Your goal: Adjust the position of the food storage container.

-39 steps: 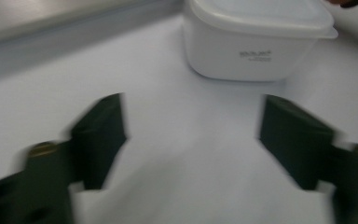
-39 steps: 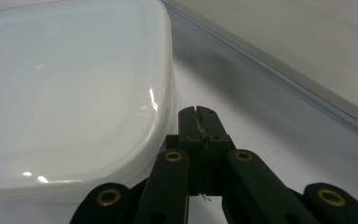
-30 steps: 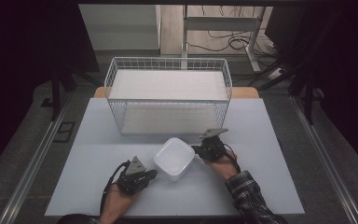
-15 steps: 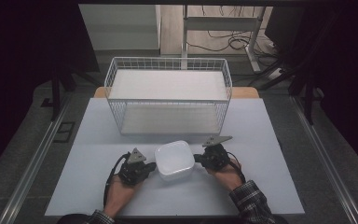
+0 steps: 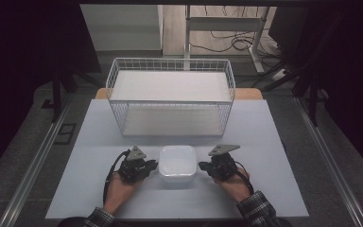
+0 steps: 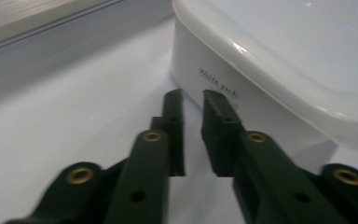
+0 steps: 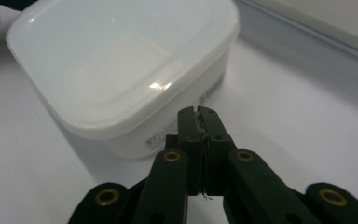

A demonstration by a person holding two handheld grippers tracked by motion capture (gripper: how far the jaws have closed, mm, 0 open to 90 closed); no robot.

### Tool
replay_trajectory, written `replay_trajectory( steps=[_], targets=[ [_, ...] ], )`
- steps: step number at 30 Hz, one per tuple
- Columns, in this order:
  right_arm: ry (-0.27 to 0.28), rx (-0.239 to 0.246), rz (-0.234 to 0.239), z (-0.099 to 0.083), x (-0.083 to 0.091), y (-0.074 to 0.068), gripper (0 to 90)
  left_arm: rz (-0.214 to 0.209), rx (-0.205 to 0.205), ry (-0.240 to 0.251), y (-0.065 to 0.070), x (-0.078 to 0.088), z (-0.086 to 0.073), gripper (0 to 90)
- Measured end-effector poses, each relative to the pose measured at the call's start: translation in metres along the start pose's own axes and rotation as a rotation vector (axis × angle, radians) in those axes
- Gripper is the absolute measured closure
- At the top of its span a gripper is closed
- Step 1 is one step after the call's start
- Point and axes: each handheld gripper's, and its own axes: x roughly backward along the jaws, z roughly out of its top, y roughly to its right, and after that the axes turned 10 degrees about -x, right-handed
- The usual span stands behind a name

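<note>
A white lidded plastic container (image 5: 177, 163) sits flat on the white table (image 5: 264, 137), near its front edge. My left gripper (image 5: 154, 165) lies just left of it and my right gripper (image 5: 201, 166) just right of it, both pointing inward at its sides. In the left gripper view the jaws (image 6: 193, 98) stand a narrow gap apart with nothing between them, their tips close to the container's labelled wall (image 6: 223, 88). In the right gripper view the jaws (image 7: 196, 112) are pressed together, tips near the container (image 7: 121, 60) wall under the lid rim.
A white wire basket (image 5: 170, 118) with a white floor stands behind the container at the table's middle back. Bare tabletop lies to the left and right of my hands. Dark floor, cables and a desk frame lie beyond the table.
The container, turned at an angle a second ago, now sits square between the grippers. My left gripper came in to its left side; my right gripper drew back toward the person.
</note>
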Motion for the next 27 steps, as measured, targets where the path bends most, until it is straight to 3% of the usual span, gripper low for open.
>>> replay_trajectory(
  steps=[5, 11, 16, 20, 27],
  targets=[
    [0.054, 0.015, -0.005, -0.007, 0.019, 0.002, 69.9, 0.012, -0.034, -0.021, 0.006, 0.016, -0.012, 48.4],
    [0.078, 0.033, -0.033, -0.02, 0.035, 0.003, 54.1, 0.008, -0.052, -0.007, 0.013, 0.027, -0.021, 28.1],
    [0.108, 0.023, -0.043, -0.03, 0.043, 0.004, 36.0, -0.022, -0.051, 0.029, 0.015, 0.032, -0.028, 15.9],
    [0.116, 0.013, -0.044, -0.039, 0.044, 0.004, 18.2, 0.017, -0.074, 0.019, 0.015, 0.034, -0.032, 9.4],
    [0.085, 0.001, -0.05, -0.047, 0.041, 0.007, 6.9, 0.02, -0.069, 0.068, 0.011, 0.036, -0.036, 3.6]
  ],
)
